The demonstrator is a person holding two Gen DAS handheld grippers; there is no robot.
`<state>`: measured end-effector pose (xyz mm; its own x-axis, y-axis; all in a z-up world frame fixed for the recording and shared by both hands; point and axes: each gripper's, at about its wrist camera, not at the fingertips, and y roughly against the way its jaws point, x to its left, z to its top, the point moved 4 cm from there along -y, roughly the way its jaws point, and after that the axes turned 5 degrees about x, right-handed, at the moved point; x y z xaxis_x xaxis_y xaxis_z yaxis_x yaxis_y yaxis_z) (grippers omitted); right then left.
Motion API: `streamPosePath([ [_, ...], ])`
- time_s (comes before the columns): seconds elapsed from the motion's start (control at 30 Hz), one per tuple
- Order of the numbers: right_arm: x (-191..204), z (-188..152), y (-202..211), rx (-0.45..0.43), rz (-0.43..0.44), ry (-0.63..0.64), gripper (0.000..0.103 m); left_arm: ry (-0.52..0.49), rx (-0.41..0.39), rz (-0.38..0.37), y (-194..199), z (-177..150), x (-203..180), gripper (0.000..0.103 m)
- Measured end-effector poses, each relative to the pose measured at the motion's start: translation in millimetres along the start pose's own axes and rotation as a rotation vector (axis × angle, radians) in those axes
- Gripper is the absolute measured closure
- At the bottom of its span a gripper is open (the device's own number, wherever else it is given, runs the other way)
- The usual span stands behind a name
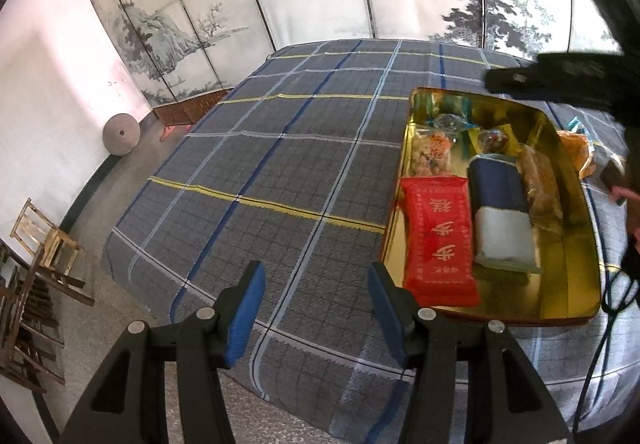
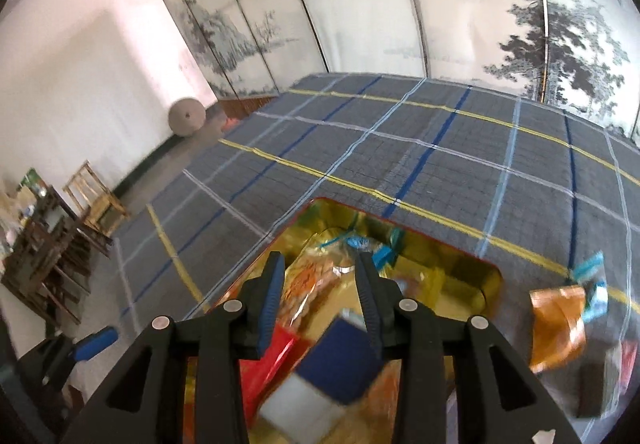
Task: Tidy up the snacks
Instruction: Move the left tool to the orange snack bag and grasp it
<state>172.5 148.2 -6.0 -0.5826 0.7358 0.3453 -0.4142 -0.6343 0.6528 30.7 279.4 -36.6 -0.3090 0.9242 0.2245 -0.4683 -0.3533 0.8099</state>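
Gold tin [image 1: 576, 308] holds red packet [image 1: 436, 240], blue-white pack [image 1: 500, 216], small snacks.

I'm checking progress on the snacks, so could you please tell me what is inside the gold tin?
The gold tin holds a red packet, a navy-and-white pack, a brown snack bag and small wrapped sweets. Anything beneath them is hidden.

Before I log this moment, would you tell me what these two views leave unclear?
- Right gripper: in the left wrist view only a dark blurred shape at the right edge.
- Loose snacks beside the gold tin: left wrist view cuts them off; right wrist view blurs the orange packet.
- Small sweets at the tin's far end: too small and reflective to identify.
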Motion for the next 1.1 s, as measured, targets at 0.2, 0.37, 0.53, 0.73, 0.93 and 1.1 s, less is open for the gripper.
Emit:
streamPosePath([
  [0.2,-39,-47,69,-0.107,-0.036,-0.073,0.054,-0.014,-0.028,0.035,12,1,-2,0.048],
  [0.37,-97,-94,113,-0.116,-0.199,-0.131,0.053,-0.032,-0.037,0.041,21,1,-9,0.047],
  [0.53,-167,-146,143,-0.085,-0.39,-0.229,0.053,-0.063,-0.055,0.038,32,3,-26,0.046],
  [0.73,-234,-190,167,-0.054,-0.553,-0.314,0.052,-0.136,-0.07,0.014,46,6,-56,0.046],
  [0.93,-268,-212,175,-0.056,-0.555,-0.406,0.05,-0.259,-0.081,-0.1,61,19,-99,0.046],
  [1.1,-271,-211,177,-0.068,-0.504,-0.412,0.049,-0.267,0.068,-0.371,62,50,-148,0.046],
])
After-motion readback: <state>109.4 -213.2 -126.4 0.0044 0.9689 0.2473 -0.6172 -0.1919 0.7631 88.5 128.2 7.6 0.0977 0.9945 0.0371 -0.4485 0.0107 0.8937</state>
